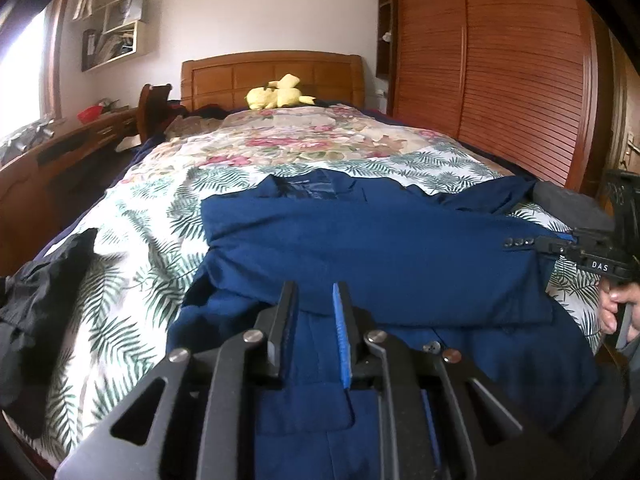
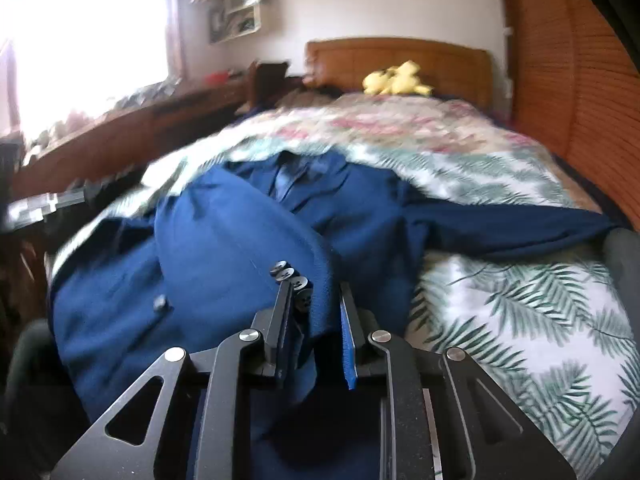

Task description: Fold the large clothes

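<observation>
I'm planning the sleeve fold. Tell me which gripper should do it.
Right. The right gripper is already closed on the jacket sleeve's buttoned cuff; the left gripper holds nothing.

White letters "DAS" on a black label on the right tongs (image 1: 560, 246), at the left-wrist view's right edge.

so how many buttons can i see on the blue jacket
5: four dark buttons in a row on the sleeve cuff at the right gripper, one front button on the dark blue suit jacket. More may be hidden under folds.
</observation>
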The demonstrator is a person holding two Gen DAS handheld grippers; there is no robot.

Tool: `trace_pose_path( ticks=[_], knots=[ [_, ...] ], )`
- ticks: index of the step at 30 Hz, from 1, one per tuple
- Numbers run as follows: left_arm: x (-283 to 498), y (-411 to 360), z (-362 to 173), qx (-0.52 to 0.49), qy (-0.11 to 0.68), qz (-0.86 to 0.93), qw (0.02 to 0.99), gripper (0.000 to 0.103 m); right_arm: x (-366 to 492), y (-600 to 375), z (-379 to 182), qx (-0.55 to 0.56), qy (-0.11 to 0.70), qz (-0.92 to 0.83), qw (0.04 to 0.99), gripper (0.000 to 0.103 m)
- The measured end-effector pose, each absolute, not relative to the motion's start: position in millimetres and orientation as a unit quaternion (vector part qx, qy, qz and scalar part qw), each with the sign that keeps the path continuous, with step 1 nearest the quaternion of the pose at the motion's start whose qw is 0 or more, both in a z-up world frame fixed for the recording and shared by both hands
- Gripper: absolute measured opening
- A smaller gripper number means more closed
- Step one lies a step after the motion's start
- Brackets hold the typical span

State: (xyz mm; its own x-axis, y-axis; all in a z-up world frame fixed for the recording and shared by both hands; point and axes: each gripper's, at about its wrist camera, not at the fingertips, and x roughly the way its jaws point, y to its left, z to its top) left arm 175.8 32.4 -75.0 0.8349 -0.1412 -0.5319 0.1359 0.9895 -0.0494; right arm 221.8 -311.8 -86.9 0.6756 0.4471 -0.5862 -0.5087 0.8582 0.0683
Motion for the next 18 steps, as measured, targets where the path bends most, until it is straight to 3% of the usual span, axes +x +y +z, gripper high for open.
trace_pose_path(
  ticks=[7,8,11,12,18],
  knots=[
    [208,25,-79,0.004,0.271,-0.094,0.958,0.016,239,-295,-106,-0.086,0.343,0.224,0.908,0.025],
    [213,23,-79,0.006,0.268,-0.096,0.958,0.016,241,-294,-108,-0.090,0.344,0.216,0.909,0.029],
    [226,16,-76,0.007,0.257,-0.100,0.961,0.016,246,-296,-111,-0.093,0.339,0.197,0.915,0.054],
    [230,14,-76,0.006,0.255,-0.104,0.961,0.016,247,-297,-111,-0.090,0.339,0.198,0.915,0.056],
    [251,0,-79,0.003,0.247,-0.111,0.963,0.016,257,-285,-126,-0.081,0.354,0.223,0.905,0.057]
  ],
)
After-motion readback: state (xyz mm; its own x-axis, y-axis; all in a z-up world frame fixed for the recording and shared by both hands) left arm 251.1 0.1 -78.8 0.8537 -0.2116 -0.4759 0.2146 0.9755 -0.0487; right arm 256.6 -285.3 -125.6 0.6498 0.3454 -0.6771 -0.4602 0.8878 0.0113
